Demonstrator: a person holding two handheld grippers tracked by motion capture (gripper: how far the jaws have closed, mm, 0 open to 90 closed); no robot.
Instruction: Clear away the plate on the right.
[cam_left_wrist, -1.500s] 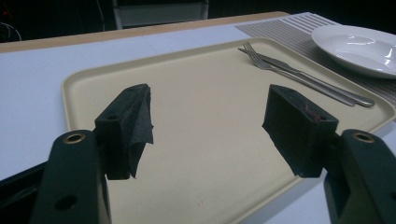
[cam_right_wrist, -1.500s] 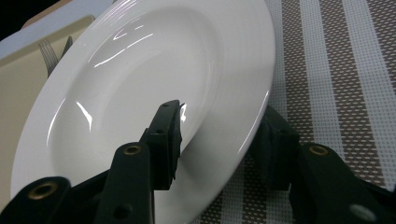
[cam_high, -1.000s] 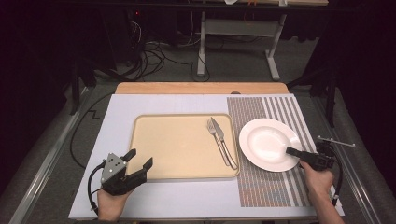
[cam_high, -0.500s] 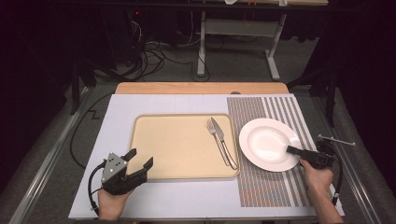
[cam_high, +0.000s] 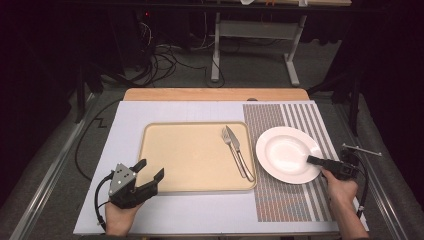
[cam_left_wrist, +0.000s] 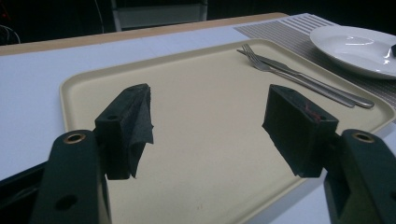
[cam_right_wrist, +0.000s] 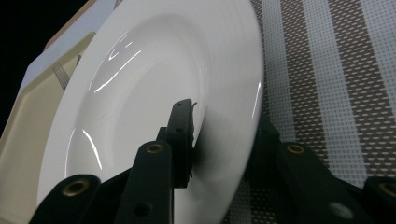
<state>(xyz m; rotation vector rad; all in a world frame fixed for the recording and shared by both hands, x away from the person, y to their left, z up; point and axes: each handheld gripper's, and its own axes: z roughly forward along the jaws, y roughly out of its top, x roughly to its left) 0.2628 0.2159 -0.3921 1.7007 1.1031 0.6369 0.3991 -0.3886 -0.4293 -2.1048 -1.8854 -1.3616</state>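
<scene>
Left gripper hovering wide open at the tray's near-left corner, nothing between the jaws. Fork and knife lying side by side at the tray's right edge. Further right, white plate on the striped mat, rim straddled by the right gripper, jaws just been closing, probably not quite pinching.

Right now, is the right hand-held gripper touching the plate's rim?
Cannot tell. The right gripper view shows the right hand-held gripper with one jaw above and one below the plate rim, jaws just closing, but contact at the pads isn't plainly visible.
</scene>
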